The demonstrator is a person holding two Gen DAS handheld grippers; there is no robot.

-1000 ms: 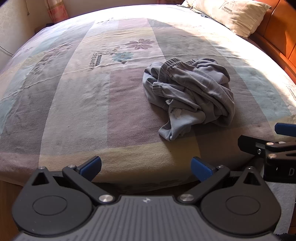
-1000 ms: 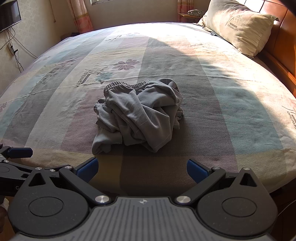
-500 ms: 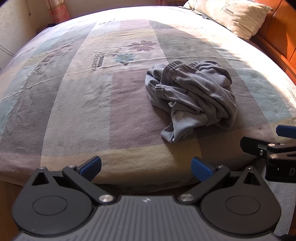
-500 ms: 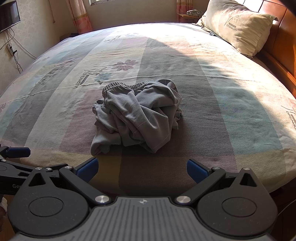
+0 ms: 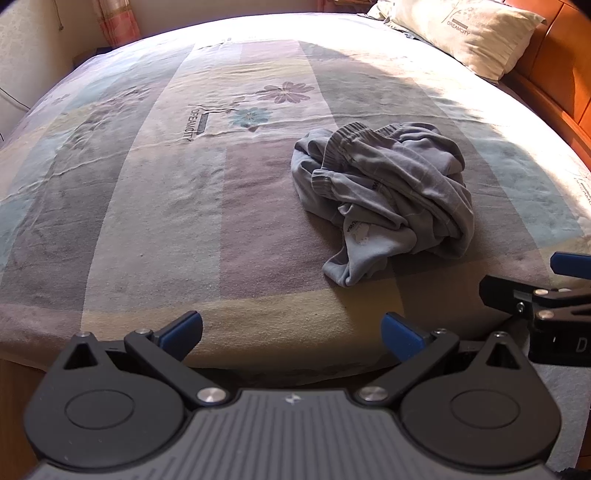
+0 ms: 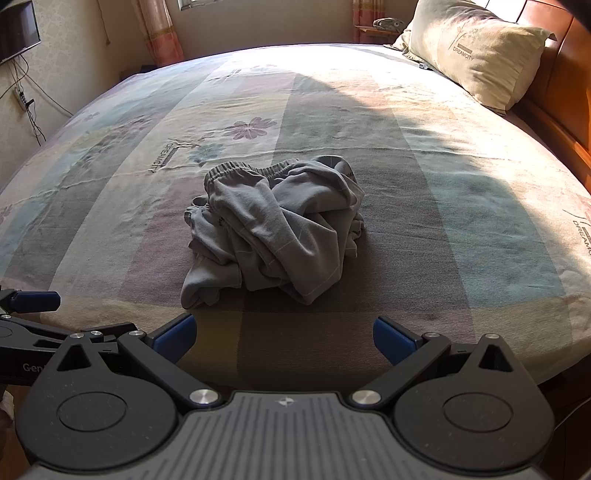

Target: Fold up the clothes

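Observation:
A crumpled grey garment (image 5: 384, 199) with an elastic waistband lies in a heap on the bed (image 5: 155, 206), near its front edge. In the right wrist view the same garment (image 6: 277, 229) sits straight ahead. My left gripper (image 5: 291, 332) is open over the bed's front edge, left of and nearer than the heap, with nothing between its blue pads. My right gripper (image 6: 282, 338) is also open and empty, just short of the heap. Each gripper shows at the side of the other's view: the right gripper (image 5: 554, 280) and the left gripper (image 6: 33, 306).
The bed has a patchwork sheet with flower prints. A cream pillow (image 6: 476, 51) rests against the wooden headboard (image 6: 561, 66) at the far right. Curtains (image 6: 157, 29) and a wall stand behind; a screen (image 6: 16, 29) and cables hang at the left.
Both grippers have drifted slightly, so the garment sits a little lower in the left wrist view. The garment itself has not moved and both grippers stay open.

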